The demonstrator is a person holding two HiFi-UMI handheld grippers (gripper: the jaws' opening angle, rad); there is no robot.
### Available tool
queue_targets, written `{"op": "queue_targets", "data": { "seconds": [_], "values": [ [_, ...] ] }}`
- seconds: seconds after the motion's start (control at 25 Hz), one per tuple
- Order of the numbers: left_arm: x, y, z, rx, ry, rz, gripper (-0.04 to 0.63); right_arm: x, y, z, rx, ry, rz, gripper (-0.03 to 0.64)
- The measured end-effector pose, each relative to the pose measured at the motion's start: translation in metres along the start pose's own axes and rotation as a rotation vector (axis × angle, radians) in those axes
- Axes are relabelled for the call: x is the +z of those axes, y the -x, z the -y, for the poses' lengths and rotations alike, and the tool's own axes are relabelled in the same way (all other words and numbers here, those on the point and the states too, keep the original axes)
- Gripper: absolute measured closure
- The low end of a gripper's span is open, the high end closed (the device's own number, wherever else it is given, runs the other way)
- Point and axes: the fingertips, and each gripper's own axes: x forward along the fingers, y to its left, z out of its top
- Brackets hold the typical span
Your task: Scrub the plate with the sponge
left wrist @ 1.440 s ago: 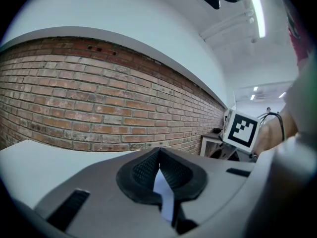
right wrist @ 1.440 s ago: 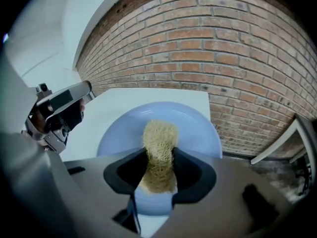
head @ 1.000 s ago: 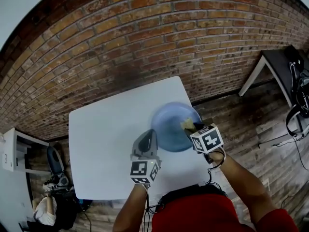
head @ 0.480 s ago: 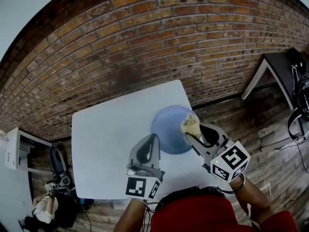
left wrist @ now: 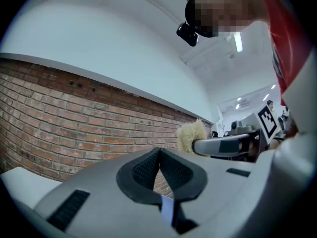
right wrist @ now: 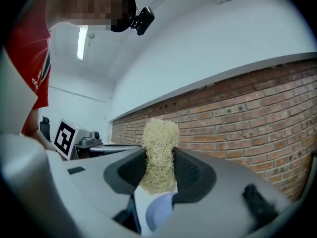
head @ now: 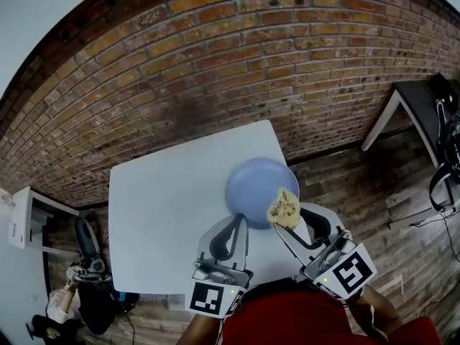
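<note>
A blue plate (head: 257, 185) lies on the white table (head: 165, 214) near its right edge. My right gripper (head: 282, 218) is shut on a pale yellow fibrous sponge (head: 284, 208), lifted above the plate's near rim and tilted upward. In the right gripper view the sponge (right wrist: 159, 155) stands squeezed between the jaws, with a sliver of the plate (right wrist: 158, 211) below. My left gripper (head: 236, 225) is shut with nothing in it, raised over the table just left of the plate. The left gripper view shows its closed jaws, and the sponge (left wrist: 190, 137) in the other gripper to the right.
A brick wall (head: 215, 63) runs behind the table. A dark table with white legs (head: 402, 99) and cables stands at the right. A white cabinet (head: 21, 221) and a chair sit on the wooden floor at the left.
Both grippers have pulled back toward me and tilted upward. The right gripper has lifted the sponge off the plate's right side; the left gripper has drawn away from the plate's left rim.
</note>
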Motion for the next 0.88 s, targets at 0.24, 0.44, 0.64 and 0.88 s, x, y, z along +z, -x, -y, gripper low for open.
{"op": "queue_targets", "data": {
  "seconds": [0.24,0.44,0.64,0.88],
  "values": [
    [-0.0048,0.0072,-0.0031,0.03,0.021,0.003,0.583,-0.0081,0.0068,-0.0047,-0.003,-0.006,-0.012,0.456],
    [-0.0062,0.0097,-0.0048,0.034,0.033,0.0,0.583,-0.0069,0.0072,-0.0053,-0.006,0.001,-0.017,0.456],
    [-0.0052,0.0084,-0.0031,0.027,0.035,0.002,0.583,-0.0066,0.0071,-0.0063,-0.004,0.002,-0.024,0.457],
    [-0.0056,0.0065,-0.0012,0.024,0.03,0.003,0.583,-0.0071,0.0097,-0.0039,-0.007,0.005,-0.019,0.457]
  ]
}}
